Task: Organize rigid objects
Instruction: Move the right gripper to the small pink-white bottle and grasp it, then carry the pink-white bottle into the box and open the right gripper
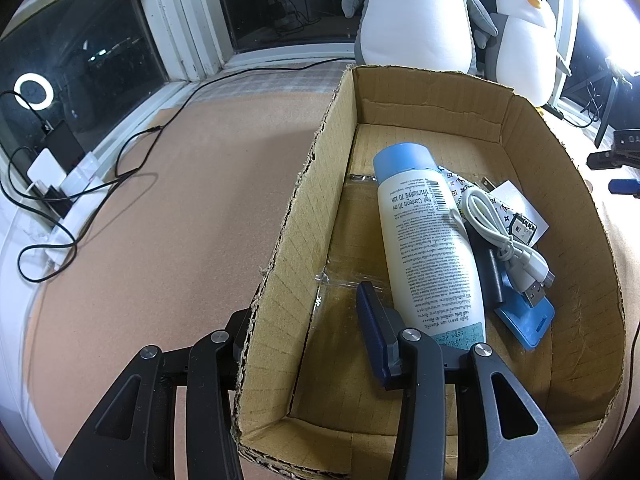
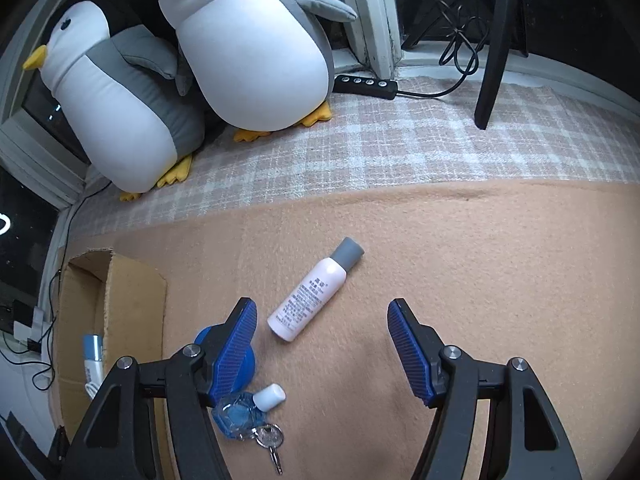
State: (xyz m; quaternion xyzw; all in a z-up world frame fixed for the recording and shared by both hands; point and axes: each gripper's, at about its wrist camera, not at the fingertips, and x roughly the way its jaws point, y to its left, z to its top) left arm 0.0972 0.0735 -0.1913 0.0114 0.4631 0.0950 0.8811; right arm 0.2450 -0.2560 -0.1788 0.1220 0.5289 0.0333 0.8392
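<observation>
The box wall (image 1: 296,240) is standing between the left gripper (image 1: 308,320) fingers. Around the pink bottle (image 2: 312,296) the mat (image 2: 480,264) is lying free; blue items (image 2: 240,412) are crowding the right gripper (image 2: 320,344).

Cardboard box (image 1: 420,128) on the mat (image 1: 180,200), with the lotion bottle (image 1: 430,248) lying lengthwise inside it; right of the bottle, a coiled cable (image 1: 504,236) rests on a flat case (image 1: 532,320). Right of the box on the mat lies a small bottle (image 2: 314,294), with a keyring (image 2: 256,428) nearer the camera. Two plush penguins (image 2: 248,40) stand behind on the checked cloth (image 2: 400,148).
</observation>
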